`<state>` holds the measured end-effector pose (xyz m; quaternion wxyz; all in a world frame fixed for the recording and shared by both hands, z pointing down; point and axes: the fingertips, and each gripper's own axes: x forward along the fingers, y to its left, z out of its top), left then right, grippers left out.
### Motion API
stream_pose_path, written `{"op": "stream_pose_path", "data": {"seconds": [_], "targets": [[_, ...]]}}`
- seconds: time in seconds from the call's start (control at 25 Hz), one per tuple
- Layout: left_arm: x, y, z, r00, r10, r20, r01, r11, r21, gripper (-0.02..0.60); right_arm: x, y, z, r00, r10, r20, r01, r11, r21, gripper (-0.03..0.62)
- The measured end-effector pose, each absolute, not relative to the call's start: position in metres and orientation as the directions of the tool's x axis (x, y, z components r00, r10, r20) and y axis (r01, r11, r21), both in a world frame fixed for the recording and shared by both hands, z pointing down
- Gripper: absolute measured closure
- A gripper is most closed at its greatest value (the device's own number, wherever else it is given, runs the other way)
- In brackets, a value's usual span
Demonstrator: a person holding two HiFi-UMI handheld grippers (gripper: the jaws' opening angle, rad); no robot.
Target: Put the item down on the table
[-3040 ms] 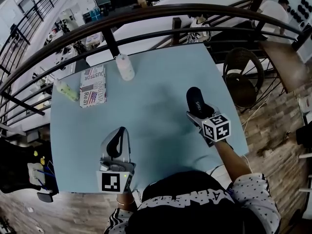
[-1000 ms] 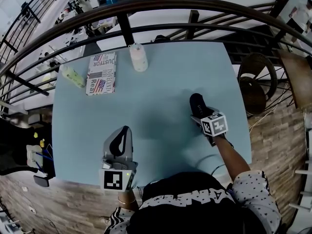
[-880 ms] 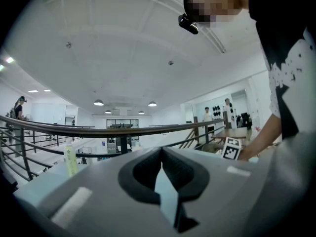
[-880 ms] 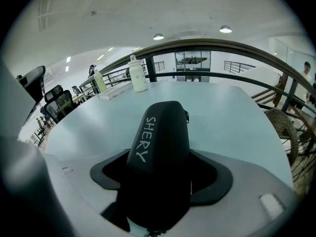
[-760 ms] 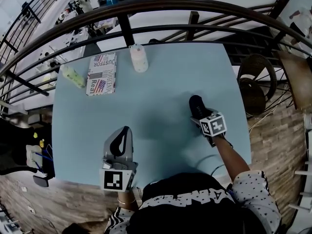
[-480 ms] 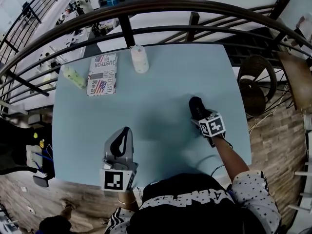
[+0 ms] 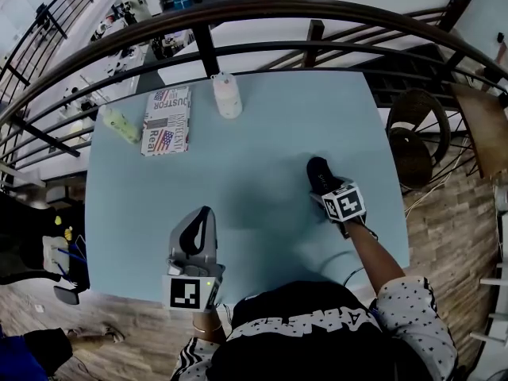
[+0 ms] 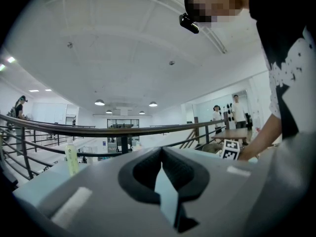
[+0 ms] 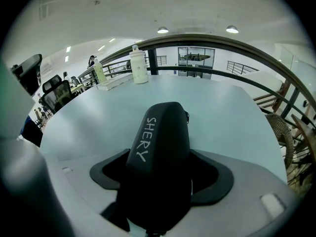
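Note:
A black case lettered "SHERY" sticks out from between the jaws of my right gripper, which is shut on it. It is held over the right part of the light blue table; whether it touches the top I cannot tell. My left gripper rests near the table's front left edge, pointing away from me. Its jaws are shut with nothing in them.
A white bottle, a green bottle and a flag-printed book stand along the table's far left. A dark curved railing runs behind the table. A wicker chair stands off the right edge.
Over the last second the right gripper with the black case has edged slightly left and nearer to me. The left gripper has stayed still.

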<state>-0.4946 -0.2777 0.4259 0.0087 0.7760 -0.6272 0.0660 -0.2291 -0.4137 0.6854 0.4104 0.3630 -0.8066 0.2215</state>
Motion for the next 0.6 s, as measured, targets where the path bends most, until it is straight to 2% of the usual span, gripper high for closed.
{"op": "stream_pose_path", "data": {"seconds": [0.6], "targets": [[-0.4923, -0.2727, 0.4254, 0.212, -0.972, 0.105, -0.973, -0.219, -0.068, 0.581, -0.2257, -0.4151, 0.6851, -0.411, -0.423, 0.808, -0.791, 0.606, -0.085, 0.217]]}}
